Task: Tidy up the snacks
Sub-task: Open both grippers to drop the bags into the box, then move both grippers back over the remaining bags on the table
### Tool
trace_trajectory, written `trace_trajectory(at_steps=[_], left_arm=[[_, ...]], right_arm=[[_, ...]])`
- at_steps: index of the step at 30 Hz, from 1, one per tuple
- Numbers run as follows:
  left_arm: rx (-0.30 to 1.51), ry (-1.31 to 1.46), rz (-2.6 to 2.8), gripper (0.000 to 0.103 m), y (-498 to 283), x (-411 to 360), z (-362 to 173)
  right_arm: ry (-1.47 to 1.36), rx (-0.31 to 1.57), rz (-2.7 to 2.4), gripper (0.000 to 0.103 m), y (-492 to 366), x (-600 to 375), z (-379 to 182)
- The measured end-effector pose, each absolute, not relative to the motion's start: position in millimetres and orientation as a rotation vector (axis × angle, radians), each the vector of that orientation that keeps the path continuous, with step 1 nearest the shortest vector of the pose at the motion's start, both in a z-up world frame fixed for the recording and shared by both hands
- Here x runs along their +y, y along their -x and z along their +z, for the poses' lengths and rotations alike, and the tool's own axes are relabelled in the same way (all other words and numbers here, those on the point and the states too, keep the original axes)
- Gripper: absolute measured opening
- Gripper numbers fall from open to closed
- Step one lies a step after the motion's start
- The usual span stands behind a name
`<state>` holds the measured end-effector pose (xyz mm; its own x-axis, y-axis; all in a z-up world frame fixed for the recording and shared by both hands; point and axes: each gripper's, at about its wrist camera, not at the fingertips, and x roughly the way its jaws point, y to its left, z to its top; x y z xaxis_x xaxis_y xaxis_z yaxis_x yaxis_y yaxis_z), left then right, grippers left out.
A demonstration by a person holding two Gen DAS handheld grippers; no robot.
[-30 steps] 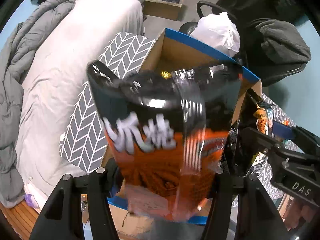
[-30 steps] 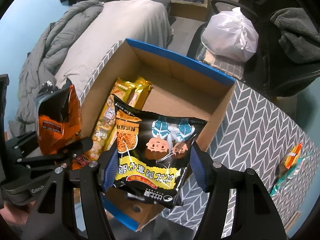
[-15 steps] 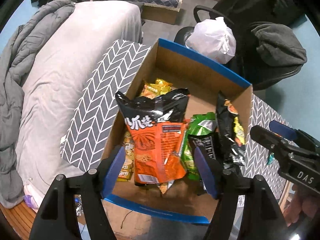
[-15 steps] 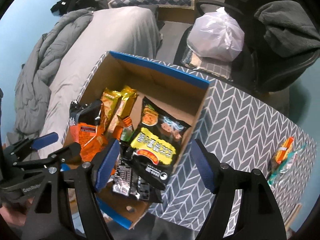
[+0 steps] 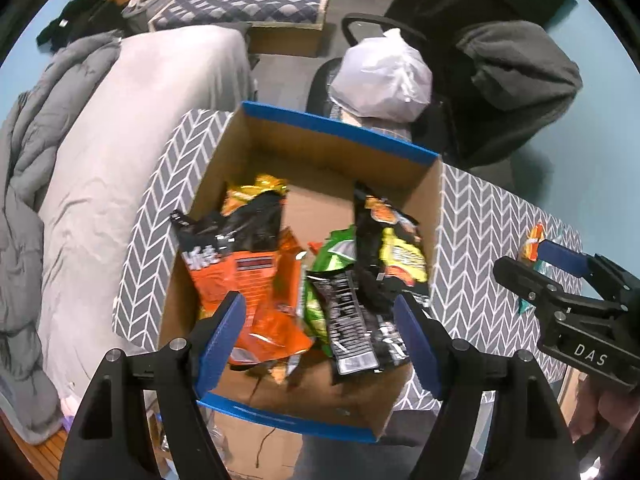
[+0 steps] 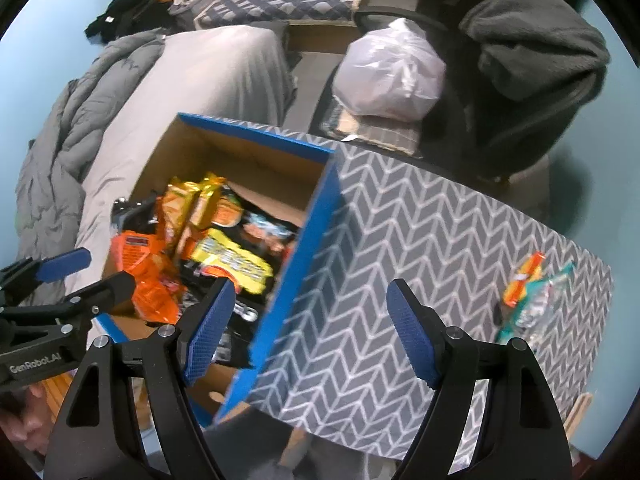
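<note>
While piled: snack bags inside box

Probably a home bedroom: bed, rumpled duvet, clothes-draped chair.

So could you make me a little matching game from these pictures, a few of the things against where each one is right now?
Things:
1. orange snack bag
2. white plastic bag
3. small orange and teal packets
4. grey blanket

Places:
A. on the patterned tabletop, outside the box
B. on the seat of the black chair
C. bunched along the edge of the bed
D. inside the cardboard box

Pairs: 1-D, 2-B, 3-A, 4-C.

Both tools, the left tool and the right tool, are open and hold nothing.
</note>
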<state>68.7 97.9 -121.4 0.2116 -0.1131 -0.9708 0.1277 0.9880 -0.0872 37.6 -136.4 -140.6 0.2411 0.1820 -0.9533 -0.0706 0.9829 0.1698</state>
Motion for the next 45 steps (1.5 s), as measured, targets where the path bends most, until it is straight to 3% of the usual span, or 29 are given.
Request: trace_trajectory(at_steps=[26,45], left_arm=[[1.333,-0.257,-0.258,0.078,-53.3,-48.6,-132.1],[1.346,-0.443,-0.245,0.078,-54.6,-117.3,-190.9]], right_arm=[[-0.172,1.353,0.034,0.079,6.3,-285.7,-158.2],[-0.167,1.383,-0.04,0.08,26.7,-396.7,-231.9]])
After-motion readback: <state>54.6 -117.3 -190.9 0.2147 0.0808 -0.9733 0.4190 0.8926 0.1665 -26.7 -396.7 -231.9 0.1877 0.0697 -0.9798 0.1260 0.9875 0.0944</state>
